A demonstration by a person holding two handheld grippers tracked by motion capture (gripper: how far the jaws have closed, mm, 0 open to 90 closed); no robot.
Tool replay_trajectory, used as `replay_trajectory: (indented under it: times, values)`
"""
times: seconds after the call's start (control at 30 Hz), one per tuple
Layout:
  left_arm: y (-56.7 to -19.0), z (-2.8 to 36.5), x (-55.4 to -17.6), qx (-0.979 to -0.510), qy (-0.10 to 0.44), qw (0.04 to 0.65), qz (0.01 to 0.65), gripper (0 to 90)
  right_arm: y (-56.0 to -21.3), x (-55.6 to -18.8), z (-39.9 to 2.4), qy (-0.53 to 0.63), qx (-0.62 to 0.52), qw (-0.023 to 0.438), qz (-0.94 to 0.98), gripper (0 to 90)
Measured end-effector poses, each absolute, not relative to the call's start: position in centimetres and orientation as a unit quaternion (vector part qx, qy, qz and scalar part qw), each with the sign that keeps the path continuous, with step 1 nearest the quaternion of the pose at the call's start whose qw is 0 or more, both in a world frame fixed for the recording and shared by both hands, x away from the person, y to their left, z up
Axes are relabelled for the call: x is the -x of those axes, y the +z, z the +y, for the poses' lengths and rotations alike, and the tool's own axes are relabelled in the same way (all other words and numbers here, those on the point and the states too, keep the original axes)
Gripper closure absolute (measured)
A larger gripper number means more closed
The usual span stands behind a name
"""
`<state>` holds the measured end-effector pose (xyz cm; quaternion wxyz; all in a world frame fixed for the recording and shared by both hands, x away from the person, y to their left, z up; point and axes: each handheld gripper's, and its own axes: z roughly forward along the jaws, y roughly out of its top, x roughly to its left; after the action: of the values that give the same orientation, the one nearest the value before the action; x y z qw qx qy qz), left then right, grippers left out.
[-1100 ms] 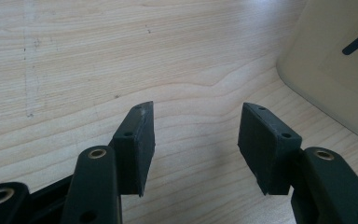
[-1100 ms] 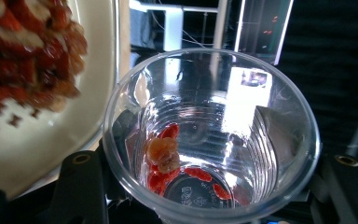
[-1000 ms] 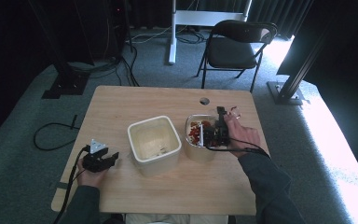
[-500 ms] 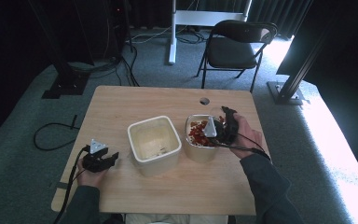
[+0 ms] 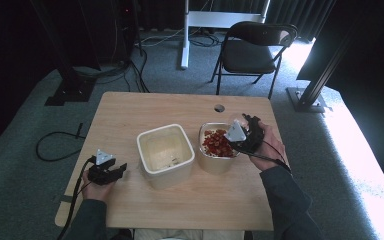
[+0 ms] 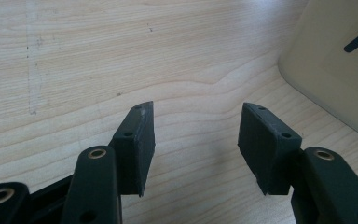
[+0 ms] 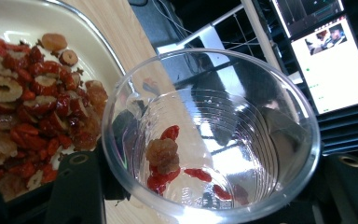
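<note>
My right gripper [image 5: 244,131] is shut on a clear plastic cup [image 7: 209,135], held beside and just above the far right rim of a bowl of red dried fruit slices [image 5: 219,143]. A few fruit pieces [image 7: 164,156] lie inside the cup. The same fruit bowl [image 7: 23,88] fills the left of the right gripper view. An empty cream square container [image 5: 166,152] stands mid-table; its wall [image 6: 340,60] appears at the right of the left gripper view. My left gripper [image 5: 111,172] rests low at the table's left front, open, with bare wood between its fingers [image 6: 135,144].
The wooden table [image 5: 130,115] has a round cable hole [image 5: 219,107] near its far edge. A black folding chair [image 5: 252,50] and a white desk frame stand beyond. Cables lie on the carpet at left. A lit screen [image 7: 335,51] shows in the right gripper view.
My right gripper has lifted and tipped back from the fruit bowl toward its right rim, carrying the cup. The left gripper has stayed still.
</note>
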<state>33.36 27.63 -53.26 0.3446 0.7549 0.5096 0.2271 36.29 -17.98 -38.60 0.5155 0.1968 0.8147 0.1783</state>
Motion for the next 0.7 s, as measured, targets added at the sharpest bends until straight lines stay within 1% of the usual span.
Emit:
replay_trajectory:
  times: [0.2,0.4,0.43,0.57,0.7]
  values:
    - [-53.2,27.7,-33.3,-0.754,0.227,0.345,0.511,46.7,-38.3,-36.4,-18.5,0.213,-0.221,0.499,0.811,34.9]
    - [-53.2,27.7,-33.3,-0.754,0.227,0.345,0.511,46.7,-38.2,-36.3,-18.7,0.226,-0.226,0.492,0.81,34.8]
    - [-53.2,27.7,-33.3,-0.754,0.227,0.345,0.511,46.7,-38.1,-36.3,-18.9,0.241,-0.236,0.48,0.81,34.8]
    - [-53.3,27.7,-33.3,-0.754,0.226,0.344,0.511,46.7,-37.9,-36.3,-19.4,0.258,-0.246,0.469,0.808,34.8]
    - [-53.3,27.6,-33.3,-0.755,0.227,0.344,0.511,46.7,-37.4,-36.3,-19.9,0.29,-0.263,0.448,0.804,34.8]
